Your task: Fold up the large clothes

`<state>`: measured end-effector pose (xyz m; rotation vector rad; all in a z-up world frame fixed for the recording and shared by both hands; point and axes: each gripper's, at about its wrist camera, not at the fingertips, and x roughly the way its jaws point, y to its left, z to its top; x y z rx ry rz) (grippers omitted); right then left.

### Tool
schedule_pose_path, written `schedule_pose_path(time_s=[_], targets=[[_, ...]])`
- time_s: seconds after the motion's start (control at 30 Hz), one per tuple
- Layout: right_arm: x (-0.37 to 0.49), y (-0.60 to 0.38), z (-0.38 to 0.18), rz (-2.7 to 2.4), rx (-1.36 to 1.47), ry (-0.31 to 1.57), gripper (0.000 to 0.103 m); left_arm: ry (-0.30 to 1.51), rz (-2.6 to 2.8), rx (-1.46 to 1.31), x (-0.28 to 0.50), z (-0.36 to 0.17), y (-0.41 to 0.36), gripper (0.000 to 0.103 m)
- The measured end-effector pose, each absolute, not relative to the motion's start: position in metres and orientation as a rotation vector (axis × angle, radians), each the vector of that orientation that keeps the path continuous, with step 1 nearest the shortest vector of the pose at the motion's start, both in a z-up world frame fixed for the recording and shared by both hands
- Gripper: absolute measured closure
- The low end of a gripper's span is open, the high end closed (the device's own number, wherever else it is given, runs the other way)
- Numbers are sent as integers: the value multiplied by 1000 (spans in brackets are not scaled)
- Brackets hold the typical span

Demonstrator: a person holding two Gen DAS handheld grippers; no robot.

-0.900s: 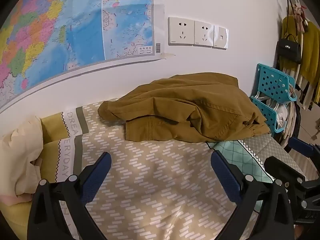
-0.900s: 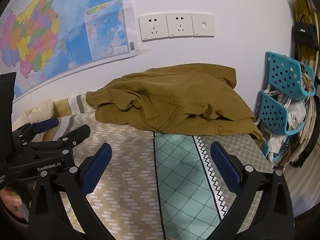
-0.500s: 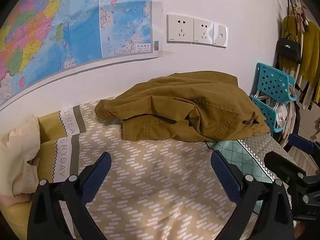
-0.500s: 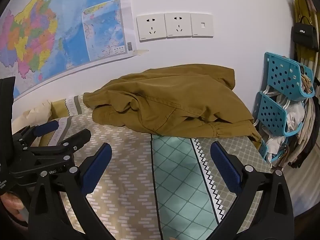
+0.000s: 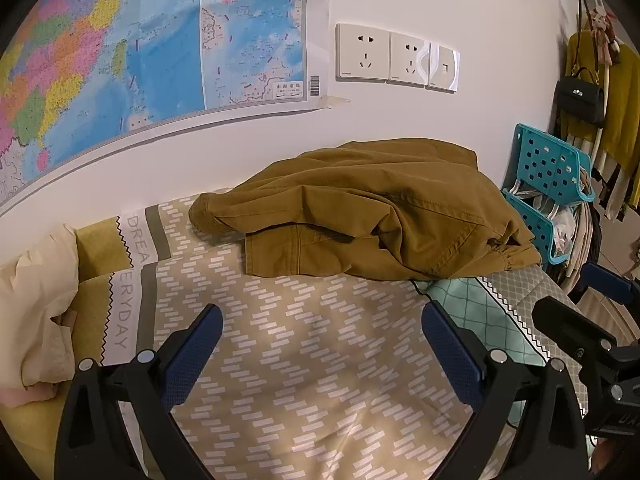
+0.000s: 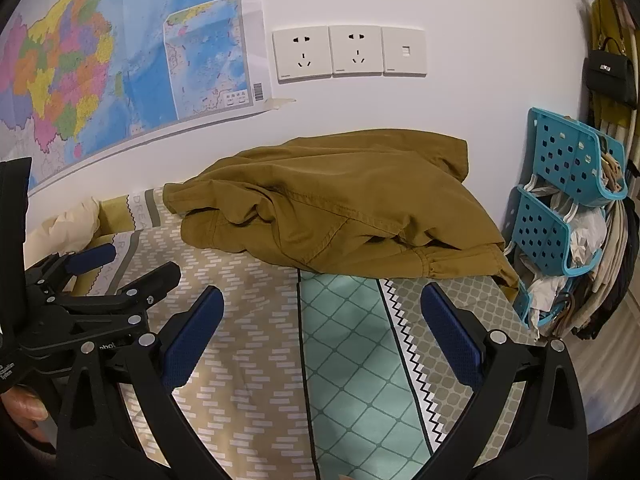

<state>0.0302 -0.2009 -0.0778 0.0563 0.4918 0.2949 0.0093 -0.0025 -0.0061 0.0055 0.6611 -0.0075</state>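
Observation:
A crumpled mustard-brown garment (image 5: 372, 216) lies in a heap on the patterned bedspread (image 5: 320, 360) against the wall; it also shows in the right wrist view (image 6: 340, 212). My left gripper (image 5: 320, 344) is open and empty, hovering over the bedspread short of the garment. My right gripper (image 6: 320, 328) is open and empty, also short of the garment. The left gripper shows at the left of the right wrist view (image 6: 104, 272), and the right gripper at the right edge of the left wrist view (image 5: 580, 304).
A cream pillow (image 5: 36, 304) lies at the bed's left. A teal perforated rack (image 6: 568, 216) with hangers stands past the bed's right edge. A map (image 5: 140, 52) and wall sockets (image 5: 396, 58) are on the wall. A black handbag (image 5: 580, 96) hangs at right.
Both grippers have moved slightly forward and left toward the garment. Jaws stay open; the garment has not moved.

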Motion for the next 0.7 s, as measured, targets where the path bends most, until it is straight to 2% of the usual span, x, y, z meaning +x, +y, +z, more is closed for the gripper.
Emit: schedule_pose_path(time_s=[0.7], targets=[[33,-198,-76,293,47,499,6,654,2,5,9,-7,-2,7]])
